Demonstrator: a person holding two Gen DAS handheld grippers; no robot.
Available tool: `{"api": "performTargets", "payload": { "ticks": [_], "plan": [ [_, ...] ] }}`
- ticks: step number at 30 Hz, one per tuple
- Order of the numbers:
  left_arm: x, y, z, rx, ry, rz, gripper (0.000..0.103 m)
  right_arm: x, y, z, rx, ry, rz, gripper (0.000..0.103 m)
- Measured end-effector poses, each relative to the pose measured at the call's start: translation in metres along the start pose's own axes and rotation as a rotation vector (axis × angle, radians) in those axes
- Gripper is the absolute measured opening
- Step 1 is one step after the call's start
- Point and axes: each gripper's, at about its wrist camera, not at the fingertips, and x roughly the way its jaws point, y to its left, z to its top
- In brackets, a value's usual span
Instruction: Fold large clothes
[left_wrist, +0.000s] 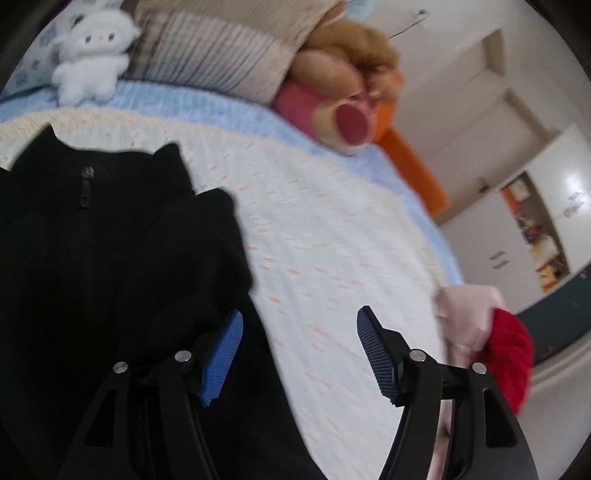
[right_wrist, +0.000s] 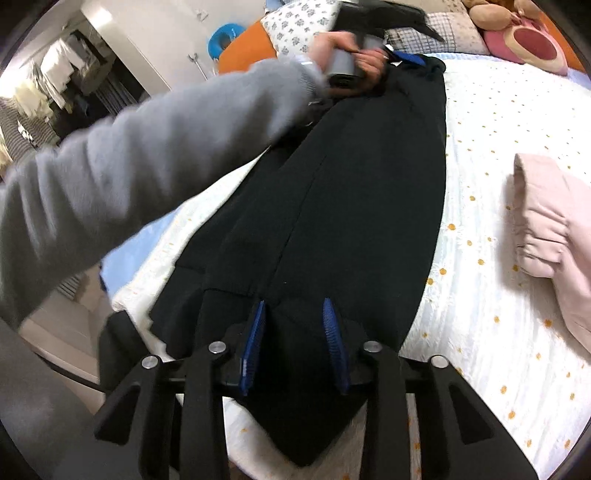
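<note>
The black jacket lies lengthwise on the bed, folded narrow, its zipped collar towards the pillows. The right tool has its blue pads pressed into the jacket's lower hem, black fabric bunched between them — a firm hold. The left tool hovers above the jacket's edge with jaws wide apart, nothing between them. A pink garment lies on the bed well apart from the jacket — beside it in the left view, something red.

1. I can read no text, label, brand or number in either wrist view.
2. The black jacket shows me no legible tag.
3. Items on the far shelves are too blurred to read.
</note>
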Motion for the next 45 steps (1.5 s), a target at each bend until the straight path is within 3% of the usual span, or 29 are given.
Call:
{"api": "performTargets", "payload": {
  "ticks": [5,7,10,13,16,19,20,23,30,31,35,40,42,45],
  "plan": [
    [-0.096,-0.028,-0.049,0.049,-0.014,-0.073,0.076,-0.028,0.004,0.020,-0.044,-0.068,-0.032,0.035],
    [-0.135,-0.027,-0.088,0.033,-0.015,-0.114,0.076,-0.030,0.005,0.034,-0.070,-0.095,-0.055,0.034],
    [-0.171,-0.020,-0.153,0.031,0.021,-0.120,0.075,-0.020,0.007,0.060,-0.117,-0.122,-0.075,0.031],
    [-0.190,-0.012,-0.214,0.044,0.066,-0.059,0.071,-0.006,0.005,0.082,-0.131,-0.104,-0.065,0.024],
    [-0.190,-0.002,-0.253,0.048,0.129,-0.002,0.067,0.016,-0.001,0.089,-0.118,-0.042,-0.045,0.019],
    [-0.165,0.011,-0.288,0.095,0.228,0.142,0.059,0.050,-0.010,0.078,-0.128,0.063,-0.091,0.017],
    [-0.164,0.011,-0.294,0.122,0.197,0.150,0.059,0.060,-0.011,0.074,-0.144,0.084,-0.119,0.017],
    [-0.163,-0.003,-0.296,0.198,0.202,0.222,0.059,0.064,-0.004,0.071,-0.190,0.073,-0.147,0.017],
    [-0.200,-0.062,-0.331,0.365,0.221,0.361,0.063,0.010,0.033,0.059,-0.253,0.035,-0.041,0.020],
    [-0.205,-0.072,-0.338,0.376,0.240,0.363,0.070,0.005,0.038,0.053,-0.265,0.044,-0.021,0.021],
    [-0.217,-0.094,-0.376,0.384,0.372,0.402,0.072,-0.002,0.054,0.024,-0.302,0.119,0.029,0.021],
    [-0.193,-0.073,-0.408,0.341,0.532,0.503,0.072,0.035,0.036,0.003,-0.301,0.250,-0.049,0.017],
    [-0.193,-0.063,-0.408,0.308,0.555,0.502,0.072,0.033,0.033,0.008,-0.280,0.260,-0.014,0.018],
    [-0.219,-0.061,-0.383,0.211,0.521,0.373,0.072,0.016,0.022,0.036,-0.200,0.250,0.111,0.026]
  ]
}}
